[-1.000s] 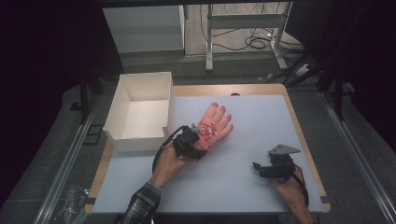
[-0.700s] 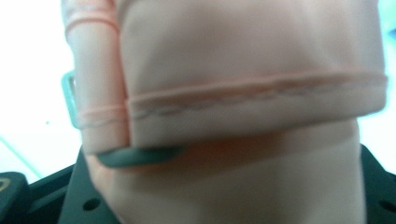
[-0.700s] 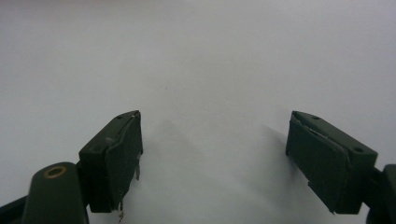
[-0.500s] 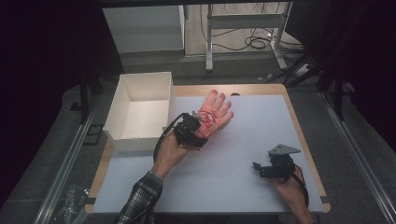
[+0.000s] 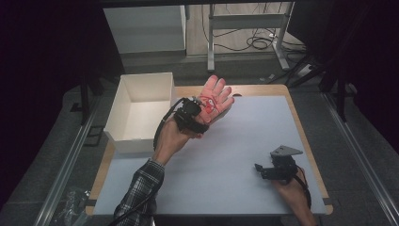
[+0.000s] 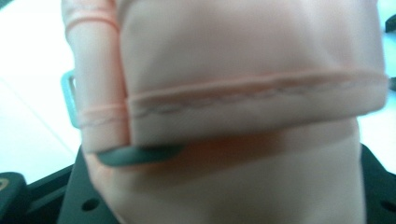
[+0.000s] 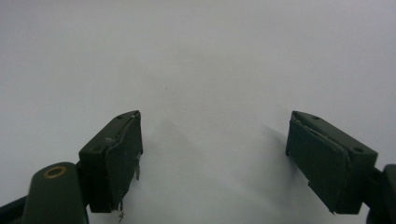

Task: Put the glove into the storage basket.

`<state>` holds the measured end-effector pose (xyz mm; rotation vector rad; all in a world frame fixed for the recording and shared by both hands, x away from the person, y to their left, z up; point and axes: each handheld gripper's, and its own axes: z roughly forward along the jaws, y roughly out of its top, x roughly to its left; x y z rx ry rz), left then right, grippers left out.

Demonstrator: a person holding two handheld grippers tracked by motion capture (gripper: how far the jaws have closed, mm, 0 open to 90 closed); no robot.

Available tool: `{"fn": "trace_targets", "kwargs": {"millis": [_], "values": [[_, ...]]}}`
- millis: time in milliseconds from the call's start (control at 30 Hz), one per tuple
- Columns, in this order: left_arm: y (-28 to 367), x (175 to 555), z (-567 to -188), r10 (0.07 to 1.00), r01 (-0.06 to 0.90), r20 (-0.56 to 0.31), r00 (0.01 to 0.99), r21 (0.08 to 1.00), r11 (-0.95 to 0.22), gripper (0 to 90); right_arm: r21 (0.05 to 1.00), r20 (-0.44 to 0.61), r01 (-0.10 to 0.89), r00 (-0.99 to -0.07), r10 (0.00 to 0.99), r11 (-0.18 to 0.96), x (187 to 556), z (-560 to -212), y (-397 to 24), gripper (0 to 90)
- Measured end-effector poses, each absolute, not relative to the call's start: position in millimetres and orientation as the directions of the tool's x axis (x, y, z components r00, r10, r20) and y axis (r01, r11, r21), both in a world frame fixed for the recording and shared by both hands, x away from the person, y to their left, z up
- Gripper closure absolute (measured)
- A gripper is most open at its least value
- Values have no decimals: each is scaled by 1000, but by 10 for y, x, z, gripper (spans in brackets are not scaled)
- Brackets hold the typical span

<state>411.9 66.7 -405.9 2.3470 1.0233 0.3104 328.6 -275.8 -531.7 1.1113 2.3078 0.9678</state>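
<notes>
The left gripper (image 5: 200, 112) is clamped on the cuff end of a pink glove (image 5: 214, 96), holding it up off the mat (image 5: 244, 141). The glove stands out ahead of the jaws, fingers spread and pointing away from the person. In the left gripper view the glove's hemmed cuff (image 6: 252, 100) crowds right against the camera, so the grip looks deep and firm.

Just off the gripper's left side sits a white box (image 5: 136, 110), open at the top, and nothing can be seen inside it from here. I'd guess that is where the glove is headed. If so, the pick-up is done: the glove is caught and in the air. What's left is the carry across to the box, then the release over it.

The right gripper (image 5: 263, 169) rests low on the mat, well apart from the glove, its jaws spread wide with nothing but bare mat (image 7: 201, 56) between them. It seems to have no part in this step.
</notes>
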Motion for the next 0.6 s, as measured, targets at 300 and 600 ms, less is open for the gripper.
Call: {"fn": "trace_targets", "kwargs": {"millis": [300,600], "values": [[778,4212,-3836,761,614,3,649,589,-526,400,731,-56,518,-604,795,444,3286,-5317,-2758,188],[1006,4302,-3597,813,643,18,581,603,-473,399,731,-55,518,-604,795,444,3286,-5317,-2758,188]]}}
